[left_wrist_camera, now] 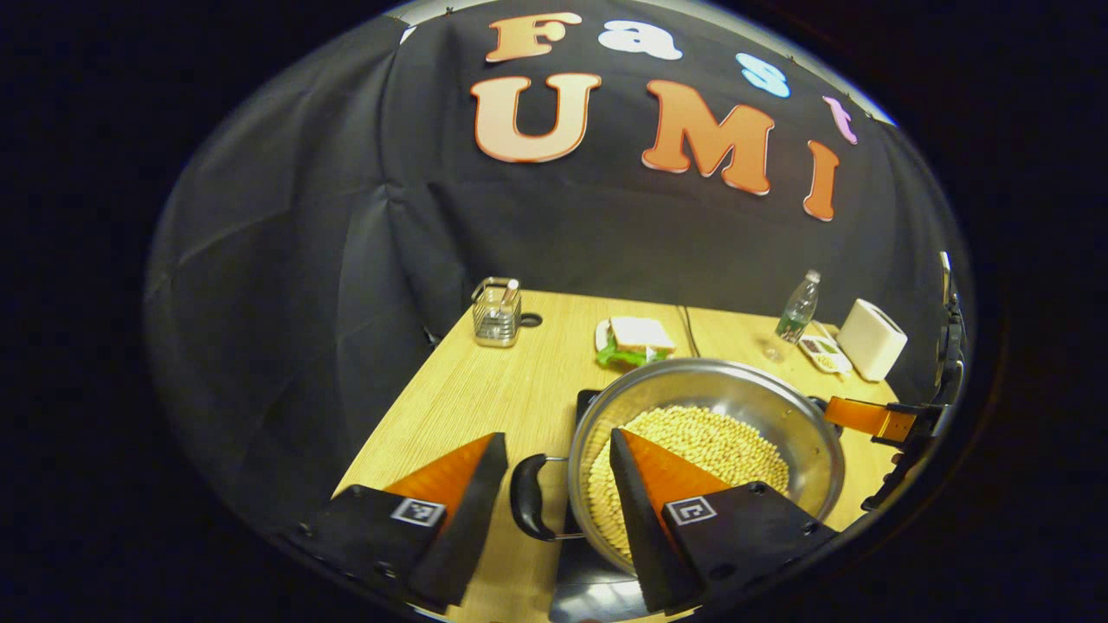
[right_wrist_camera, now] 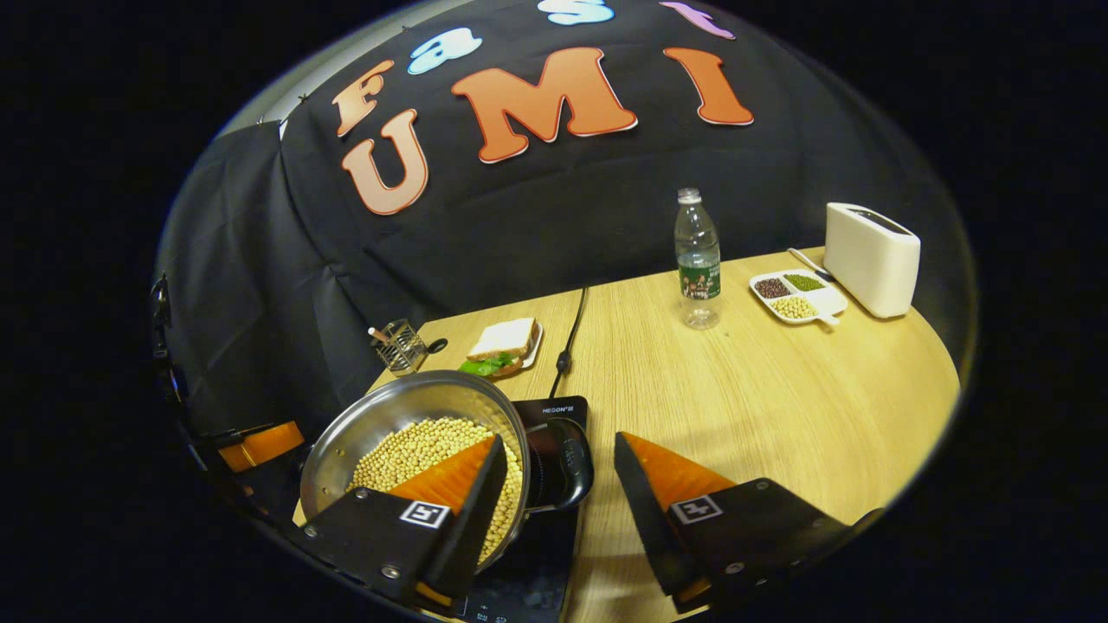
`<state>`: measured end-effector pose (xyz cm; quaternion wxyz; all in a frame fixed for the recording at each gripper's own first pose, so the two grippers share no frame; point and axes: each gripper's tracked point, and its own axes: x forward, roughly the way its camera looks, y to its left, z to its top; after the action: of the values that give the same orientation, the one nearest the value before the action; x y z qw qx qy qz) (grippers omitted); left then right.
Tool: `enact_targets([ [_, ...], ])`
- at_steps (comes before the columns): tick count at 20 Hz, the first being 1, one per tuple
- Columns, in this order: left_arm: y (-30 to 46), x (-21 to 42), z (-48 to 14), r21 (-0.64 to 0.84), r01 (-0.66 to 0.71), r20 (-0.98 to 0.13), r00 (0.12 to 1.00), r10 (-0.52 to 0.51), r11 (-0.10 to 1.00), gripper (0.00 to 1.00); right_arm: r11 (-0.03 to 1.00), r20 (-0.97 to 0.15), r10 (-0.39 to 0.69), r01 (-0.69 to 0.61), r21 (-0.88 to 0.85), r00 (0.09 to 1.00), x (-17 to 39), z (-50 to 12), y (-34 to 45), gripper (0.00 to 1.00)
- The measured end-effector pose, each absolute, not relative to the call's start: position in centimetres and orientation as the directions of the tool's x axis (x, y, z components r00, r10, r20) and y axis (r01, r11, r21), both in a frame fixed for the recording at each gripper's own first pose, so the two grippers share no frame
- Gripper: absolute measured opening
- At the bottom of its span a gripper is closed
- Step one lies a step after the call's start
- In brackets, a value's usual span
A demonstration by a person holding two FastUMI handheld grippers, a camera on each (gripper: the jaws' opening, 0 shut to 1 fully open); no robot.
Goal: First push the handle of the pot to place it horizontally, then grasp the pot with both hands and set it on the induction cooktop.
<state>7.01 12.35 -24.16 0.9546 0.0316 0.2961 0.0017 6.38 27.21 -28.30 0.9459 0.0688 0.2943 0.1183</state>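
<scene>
steel pot (left_wrist_camera: 705, 450) of soybeans sits on induction cooktop (right_wrist_camera: 528, 554) near table's front edge. my left tool (left_wrist_camera: 558, 484) and right tool (right_wrist_camera: 558, 484) both spread, straddling handles. careless withdrawal could snag handle, spilling beans.

Background stuff on the wooden table (right_wrist_camera: 779, 407): a sandwich (right_wrist_camera: 502, 339) on a small plate with some green leaf poking out, and a wire caddy (right_wrist_camera: 400, 346) off beside it near the wall. A water bottle (right_wrist_camera: 697, 260) stands upright (cap on). Next to it sits a divided tray (right_wrist_camera: 795, 296) of beans, just beside a white toaster (right_wrist_camera: 870, 258). A black cable (right_wrist_camera: 567, 342) runs across the table toward the wall.
</scene>
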Motion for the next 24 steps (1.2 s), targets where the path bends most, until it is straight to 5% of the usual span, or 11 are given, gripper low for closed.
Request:
enact_targets([
  [2, 11.3, 6.5, -22.0, 0.097, 0.005, -0.523, 0.851, 0.047, 0.995, 0.87, 0.966, -0.516, 0.253, -0.186, 0.179, 0.818, 6.2, -26.9, 25.9, 0.93],
  [3, 10.5, 6.3, -21.0, 0.115, 0.009, -0.505, 0.862, 0.051, 0.993, 0.85, 0.968, -0.505, 0.248, -0.188, 0.167, 0.827, 6.0, -26.1, 25.3, 0.94],
  [4, 9.6, 6.0, -19.6, 0.129, 0.007, -0.483, 0.874, 0.057, 0.992, 0.99, 0.968, -0.491, 0.247, -0.195, 0.156, 0.835, 5.9, -25.3, 24.7, 0.95],
  [5, 8.4, 5.7, -18.4, 0.131, 0.008, -0.46, 0.886, 0.054, 0.991, 1.0, 0.969, -0.477, 0.246, -0.201, 0.145, 0.843, 5.6, -24.3, 24.0, 0.95],
  [13, 1.0, 4.5, -8.4, 0.123, 0.011, -0.233, 0.972, 0.018, 0.992, 0.99, 0.983, -0.31, 0.184, -0.173, 0.062, 0.933, 4.3, -14.3, 14.9, 0.95],
  [24, -1.5, 1.7, 1.6, 0.08, 0.015, -0.054, 0.998, -0.011, 0.997, 0.98, 0.999, -0.079, -0.004, 0.002, -0.034, 0.997, 0.8, -2.1, 0.7, 0.95],
])
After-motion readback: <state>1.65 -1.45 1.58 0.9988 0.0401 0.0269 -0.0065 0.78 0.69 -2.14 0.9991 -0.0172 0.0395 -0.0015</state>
